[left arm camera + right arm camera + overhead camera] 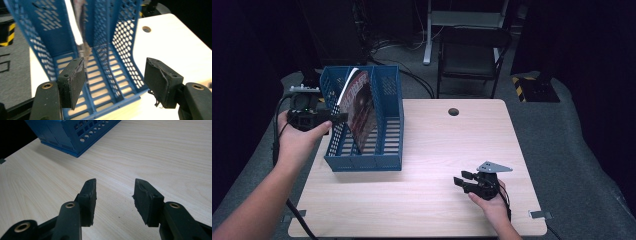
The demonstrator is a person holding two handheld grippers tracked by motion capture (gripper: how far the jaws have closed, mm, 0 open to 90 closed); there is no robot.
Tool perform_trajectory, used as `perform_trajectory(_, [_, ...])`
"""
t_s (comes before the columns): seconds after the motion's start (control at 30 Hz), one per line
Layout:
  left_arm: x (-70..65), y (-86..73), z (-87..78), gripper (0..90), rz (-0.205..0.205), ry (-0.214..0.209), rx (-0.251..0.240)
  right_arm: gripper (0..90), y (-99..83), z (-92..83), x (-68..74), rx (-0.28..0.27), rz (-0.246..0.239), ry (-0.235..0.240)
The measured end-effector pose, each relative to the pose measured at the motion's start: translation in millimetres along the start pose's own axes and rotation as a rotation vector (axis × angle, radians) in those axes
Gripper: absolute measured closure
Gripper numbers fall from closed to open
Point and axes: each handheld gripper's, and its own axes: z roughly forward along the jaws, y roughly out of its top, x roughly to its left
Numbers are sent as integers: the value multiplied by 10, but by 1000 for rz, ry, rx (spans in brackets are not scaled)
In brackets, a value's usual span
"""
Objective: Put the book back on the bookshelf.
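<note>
A blue mesh file rack (388,92) with three slots stands on the left part of the light wooden table (442,145). A magazine (361,106) with a dark red cover leans tilted inside it. My left gripper (337,119) hovers at the rack's left side, level with the magazine's edge. In the left gripper view its jaws (113,61) stand wide apart, pressing on nothing, with the rack (120,37) and the blurred magazine (83,46) beyond them. My right gripper (460,178) rests low near the table's front right, open (115,181) over bare wood, with the rack's corner (72,135) far off.
A round cable hole (453,111) sits near the table's far edge. Behind the table stand a dark chair (472,50) and a white frame, with cables on the grey floor. Bare wood stretches between the rack and my right gripper.
</note>
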Motion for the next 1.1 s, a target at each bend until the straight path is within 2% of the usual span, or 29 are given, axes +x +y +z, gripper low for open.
perform_trajectory(0.17, [-215,-84,7,335,63,-54,23,527,0,1,3,-4,-1,-4])
perform_trajectory(0.27, [-357,-128,28,335,98,-101,40,527,0,7,9,-3,3,-3])
perform_trajectory(0.53, [-682,-289,195,335,179,-198,72,526,-2,3,6,-4,1,-4])
perform_trajectory(0.7, [-794,-369,274,337,215,-226,76,525,-3,-7,2,-8,4,-6])
perform_trajectory(0.8, [-843,-428,326,337,213,-236,80,526,-1,-13,1,-8,5,-2])
perform_trajectory(0.83, [-852,-447,341,337,211,-251,87,526,-1,-14,0,-8,4,-1])
perform_trajectory(1.03, [-964,-663,471,339,215,-261,71,525,0,-19,2,-8,5,1])
perform_trajectory(1.1, [-993,-740,520,343,239,-253,76,526,0,-20,8,-7,9,0])
